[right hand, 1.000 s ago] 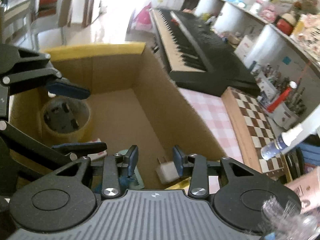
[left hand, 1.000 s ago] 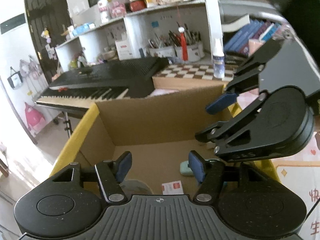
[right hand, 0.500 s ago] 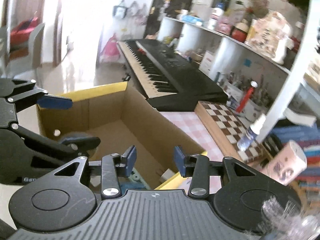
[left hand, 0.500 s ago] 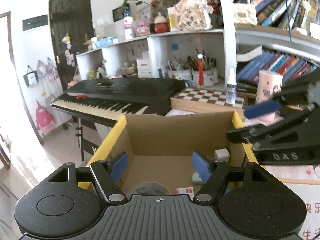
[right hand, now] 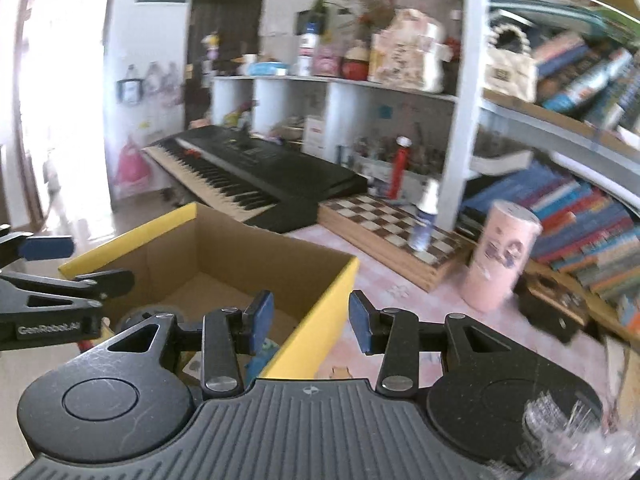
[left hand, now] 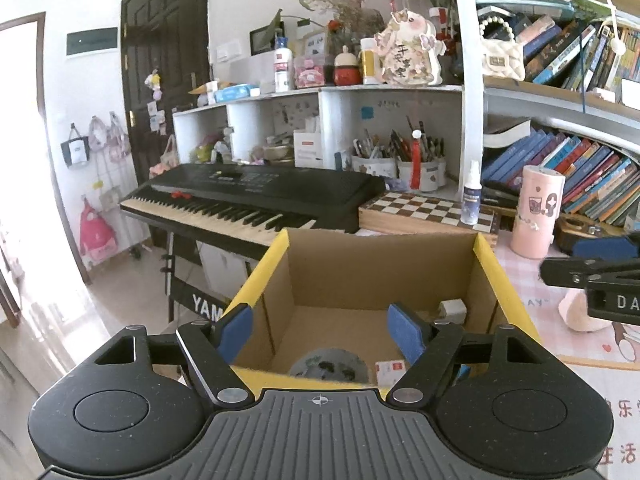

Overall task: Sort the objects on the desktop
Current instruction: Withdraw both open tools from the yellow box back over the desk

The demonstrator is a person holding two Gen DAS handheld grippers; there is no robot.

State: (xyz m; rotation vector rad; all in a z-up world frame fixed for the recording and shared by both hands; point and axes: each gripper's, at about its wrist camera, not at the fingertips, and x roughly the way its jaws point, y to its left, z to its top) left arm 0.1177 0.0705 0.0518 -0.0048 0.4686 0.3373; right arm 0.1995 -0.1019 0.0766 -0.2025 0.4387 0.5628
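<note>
Both my grippers hang empty above the cardboard box [left hand: 384,280], which sits at the desk's left edge by the keyboard [left hand: 256,196]. My left gripper [left hand: 320,334] is spread wide over the box's near rim; my right gripper [right hand: 310,318] is parted more narrowly astride its right wall. A tape roll [left hand: 328,364] and a white plug [left hand: 454,308] lie inside. I judge one drop finished; next I must reach right for the pink canister [right hand: 502,256] beside the chessboard [right hand: 392,232].

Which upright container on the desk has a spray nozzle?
The small clear spray bottle standing on the chessboard; the pink cylindrical canister has a flat top.
</note>
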